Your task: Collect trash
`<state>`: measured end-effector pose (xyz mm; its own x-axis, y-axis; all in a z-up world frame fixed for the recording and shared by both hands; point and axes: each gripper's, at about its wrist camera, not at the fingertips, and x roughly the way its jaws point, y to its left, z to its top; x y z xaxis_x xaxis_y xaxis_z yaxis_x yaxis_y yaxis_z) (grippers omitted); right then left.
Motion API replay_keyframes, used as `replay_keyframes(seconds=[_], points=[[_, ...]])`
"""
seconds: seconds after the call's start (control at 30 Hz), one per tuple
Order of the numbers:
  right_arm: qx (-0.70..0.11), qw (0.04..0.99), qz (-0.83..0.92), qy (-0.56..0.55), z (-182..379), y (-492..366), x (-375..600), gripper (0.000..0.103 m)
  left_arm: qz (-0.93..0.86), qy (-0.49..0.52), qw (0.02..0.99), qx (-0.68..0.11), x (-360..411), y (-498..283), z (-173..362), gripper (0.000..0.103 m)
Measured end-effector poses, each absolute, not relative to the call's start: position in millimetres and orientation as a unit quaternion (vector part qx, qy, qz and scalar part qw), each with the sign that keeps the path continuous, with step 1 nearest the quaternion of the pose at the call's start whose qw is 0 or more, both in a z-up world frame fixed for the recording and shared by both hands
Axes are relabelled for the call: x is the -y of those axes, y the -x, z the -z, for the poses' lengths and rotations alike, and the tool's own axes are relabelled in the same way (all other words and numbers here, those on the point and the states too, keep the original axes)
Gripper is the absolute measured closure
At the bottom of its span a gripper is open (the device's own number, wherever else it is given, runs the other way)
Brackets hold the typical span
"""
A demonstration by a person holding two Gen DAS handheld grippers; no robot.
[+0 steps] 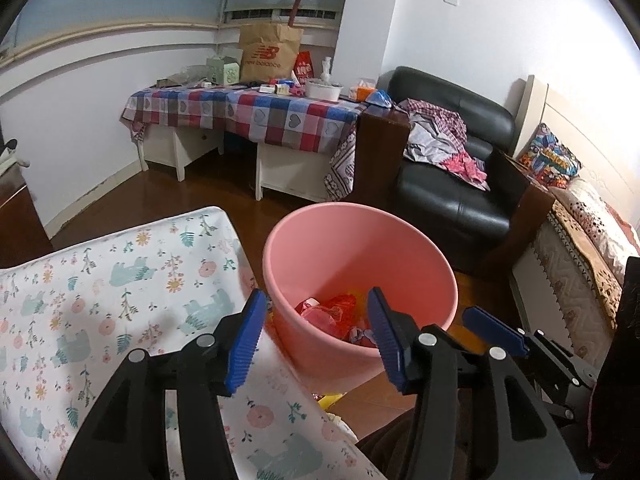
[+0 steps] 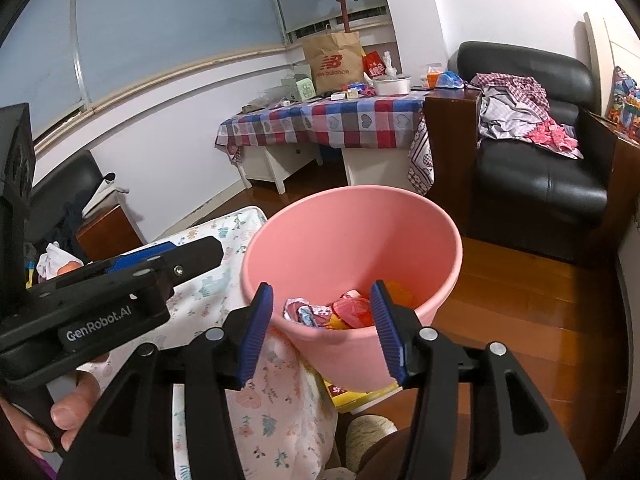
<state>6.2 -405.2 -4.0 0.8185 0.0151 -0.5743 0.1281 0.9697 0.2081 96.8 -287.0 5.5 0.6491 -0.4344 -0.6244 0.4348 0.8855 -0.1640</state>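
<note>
Right wrist, right gripper (image 2: 320,328) agape, empty, pink bin (image 2: 420,240) holding wrappers (image 2: 312,312)

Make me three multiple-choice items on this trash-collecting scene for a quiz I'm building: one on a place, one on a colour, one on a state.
1. Where do the wrappers lie?
A. in the bin
B. on the armchair
C. on the checked tablecloth

2. What colour is the bin?
A. green
B. pink
C. black

3. How is the left gripper?
A. shut on a wrapper
B. shut, empty
C. open, empty

Answers: A, they sit at the bin's bottom; B, its wall is pink; C, its blue pads stand apart with nothing between.
</note>
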Motion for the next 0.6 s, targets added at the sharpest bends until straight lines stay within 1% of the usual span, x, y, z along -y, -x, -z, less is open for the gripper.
replay_keyframes(seconds=[0.1, 0.2, 0.23, 0.6], points=[[-0.299, 0.947, 0.029, -0.115, 0, -3, 399, 0.051, 0.232, 0.005, 0.913, -0.336, 279, -89, -10, 0.051], [-0.297, 0.948, 0.03, -0.109, -2, 1, 393, 0.044, 0.226, 0.01, 0.917, -0.329, 271, -82, -15, 0.051], [-0.296, 0.949, 0.03, -0.106, -3, 3, 390, 0.044, 0.224, 0.012, 0.918, -0.327, 268, -80, -16, 0.051], [-0.279, 0.956, 0.036, -0.086, -16, 17, 371, 0.043, 0.213, 0.026, 0.927, -0.307, 239, -51, -31, 0.051]])
